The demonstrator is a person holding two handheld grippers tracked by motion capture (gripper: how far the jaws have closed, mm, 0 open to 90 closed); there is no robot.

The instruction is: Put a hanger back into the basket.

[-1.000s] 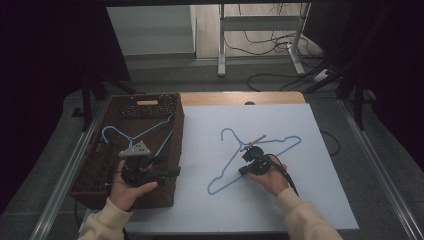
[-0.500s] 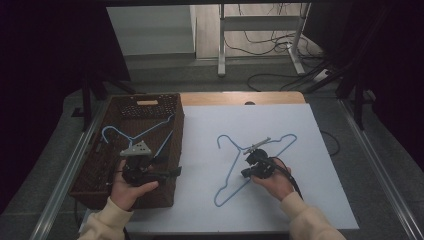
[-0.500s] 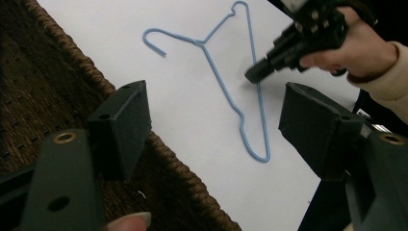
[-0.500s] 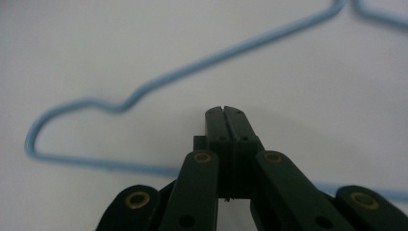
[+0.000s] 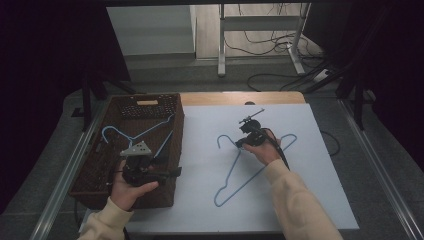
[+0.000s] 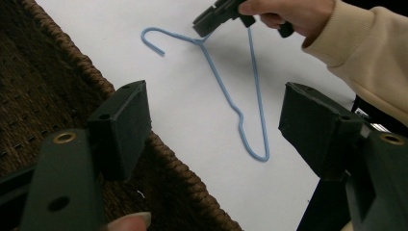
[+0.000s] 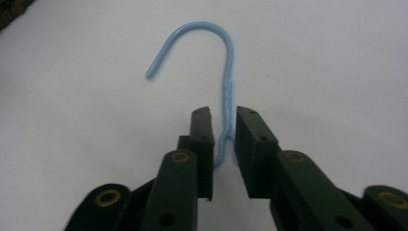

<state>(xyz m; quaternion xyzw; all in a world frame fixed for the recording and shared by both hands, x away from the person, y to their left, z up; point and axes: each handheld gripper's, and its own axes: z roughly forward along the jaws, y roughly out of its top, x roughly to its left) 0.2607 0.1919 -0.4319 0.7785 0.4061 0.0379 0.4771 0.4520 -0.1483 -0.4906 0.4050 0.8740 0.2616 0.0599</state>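
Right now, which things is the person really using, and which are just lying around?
In use:
right gripper
blue hanger on the white sheet
left gripper
brown basket
blue hanger in the basket

Lying about:
cables on the floor
metal stand

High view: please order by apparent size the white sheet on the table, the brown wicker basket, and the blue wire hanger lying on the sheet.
1. White sheet, clearly the largest.
2. Brown wicker basket.
3. Blue wire hanger lying on the sheet, the smallest.
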